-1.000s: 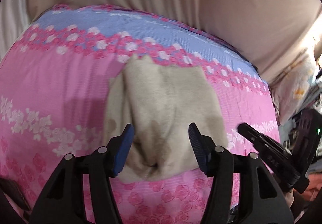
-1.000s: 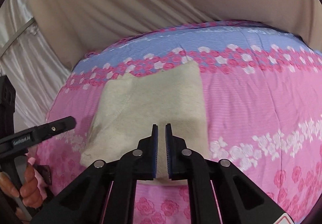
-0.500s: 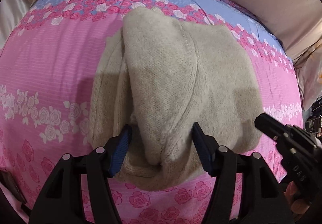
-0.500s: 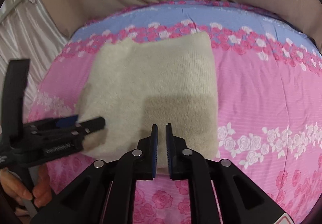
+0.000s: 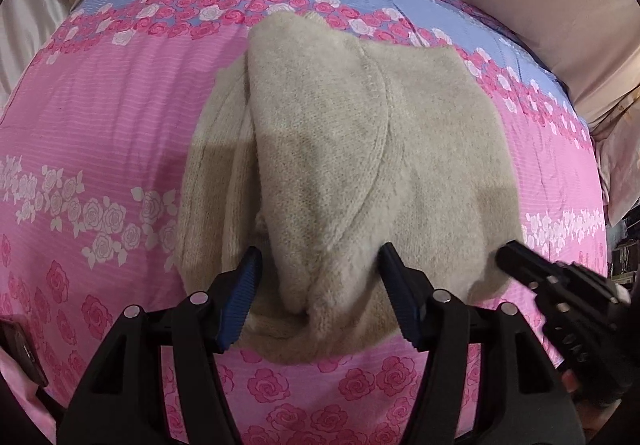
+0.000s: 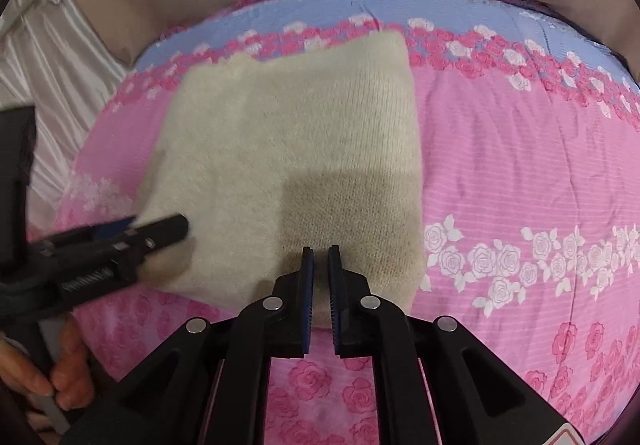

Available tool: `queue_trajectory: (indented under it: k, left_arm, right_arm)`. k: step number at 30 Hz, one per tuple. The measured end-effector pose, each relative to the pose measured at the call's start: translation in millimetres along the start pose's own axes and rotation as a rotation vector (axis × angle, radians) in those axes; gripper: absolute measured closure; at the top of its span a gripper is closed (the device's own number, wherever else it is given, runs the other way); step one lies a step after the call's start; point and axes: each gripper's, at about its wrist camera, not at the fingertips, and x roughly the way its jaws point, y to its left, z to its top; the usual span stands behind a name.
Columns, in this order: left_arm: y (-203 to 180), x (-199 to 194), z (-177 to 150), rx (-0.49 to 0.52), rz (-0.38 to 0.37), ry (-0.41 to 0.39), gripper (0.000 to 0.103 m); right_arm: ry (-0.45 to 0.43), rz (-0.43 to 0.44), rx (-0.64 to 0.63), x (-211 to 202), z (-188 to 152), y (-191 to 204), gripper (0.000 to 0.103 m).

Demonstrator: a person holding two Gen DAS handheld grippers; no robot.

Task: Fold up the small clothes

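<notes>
While my left gripper (image 5: pixel 320 265) straddled the sweater's (image 5: pixel 340 165) fold, unclenched, the clenched, empty right gripper (image 6: pixel 320 273) risked dragging it apart.

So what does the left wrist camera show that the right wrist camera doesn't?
Only the left wrist view shows the left gripper from behind, jaws open around a folded flap at the near edge of the beige knit garment, plus the layered folds along its left side. Only the right wrist view shows the right gripper with jaws shut at the garment's near edge, the garment's smooth flat face, and fingers gripping the other tool's handle. Both show the garment lying on the pink rose-print bedspread with its blue band, and each shows the other gripper.
</notes>
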Motion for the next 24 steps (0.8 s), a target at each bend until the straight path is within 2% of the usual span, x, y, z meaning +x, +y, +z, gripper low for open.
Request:
queue_trajectory:
  k: [2, 3, 4, 5, 7, 9, 10, 15, 19, 24]
  left_arm:
    - [-3, -14, -3, 0.004, 0.011, -0.034, 0.044]
    - [-6, -26, -4, 0.012, 0.036, -0.064, 0.036]
    - [-9, -35, -5, 0.018, 0.056, -0.089, 0.017]
    - [-13, -45, -6, 0.023, 0.077, -0.124, 0.009]
    - [-23, -71, -11, 0.033, 0.129, -0.239, 0.006]
    - [-34, -88, -14, 0.050, 0.183, -0.311, 0.005]
    - [-38, -92, -14, 0.059, 0.184, -0.324, 0.005]
    - [-50, -94, -17, 0.070, 0.174, -0.311, 0.005]
    - [-53, -90, -25, 0.079, 0.188, -0.281, 0.005]
    - [-48, -88, -36, 0.068, 0.174, -0.263, 0.005]
  right_arm:
    - [-0.055, -0.008, 0.006, -24, 3, 0, 0.093]
    - [-0.084, -0.023, 0.008, -36, 4, -1, 0.090]
    - [-0.108, -0.038, 0.016, -46, 3, -3, 0.083]
    - [-0.126, -0.047, 0.026, -53, 2, -5, 0.079]
    - [-0.168, -0.083, 0.055, -68, -3, -9, 0.061]
    - [-0.198, -0.120, 0.087, -77, -11, -13, 0.052]
    - [-0.204, -0.121, 0.100, -79, -13, -15, 0.051]
    - [-0.181, -0.138, 0.109, -75, -25, -13, 0.048]
    - [-0.185, -0.152, 0.097, -75, -33, -4, 0.043]
    - [-0.194, -0.152, 0.082, -77, -42, 6, 0.042]
